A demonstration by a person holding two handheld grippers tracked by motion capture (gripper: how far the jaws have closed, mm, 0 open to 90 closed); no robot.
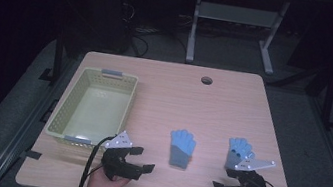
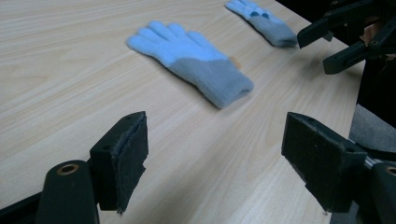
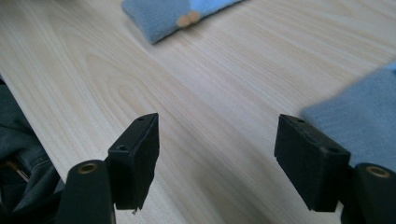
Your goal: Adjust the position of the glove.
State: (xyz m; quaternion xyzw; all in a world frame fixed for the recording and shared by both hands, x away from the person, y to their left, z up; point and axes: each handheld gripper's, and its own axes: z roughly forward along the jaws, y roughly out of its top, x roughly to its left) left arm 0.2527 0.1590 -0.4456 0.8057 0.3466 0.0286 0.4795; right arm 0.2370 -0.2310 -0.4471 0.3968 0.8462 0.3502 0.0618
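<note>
Two light-blue gloves with grey cuffs lie flat on the wooden table [image 1: 223,107]. The middle glove [image 1: 181,148] [image 2: 191,60] points its fingers away from me; its cuff [image 3: 159,18] is at the top of the right gripper view. The right glove [image 1: 241,148] [image 2: 261,21] lies just ahead of my right gripper [image 1: 221,180] [image 3: 217,158], its cuff [image 3: 364,116] beside the right jaw. That gripper is open and holds nothing. My left gripper [image 1: 144,159] [image 2: 215,158] is open over bare table, left of the middle glove and aimed towards it.
An empty pale yellow-green basket [image 1: 65,108] stands on the table's left side, just beyond my left hand. A round cable hole [image 1: 206,80] sits near the far edge. Both hands rest close to the table's front edge. A metal table frame [image 1: 236,23] stands behind.
</note>
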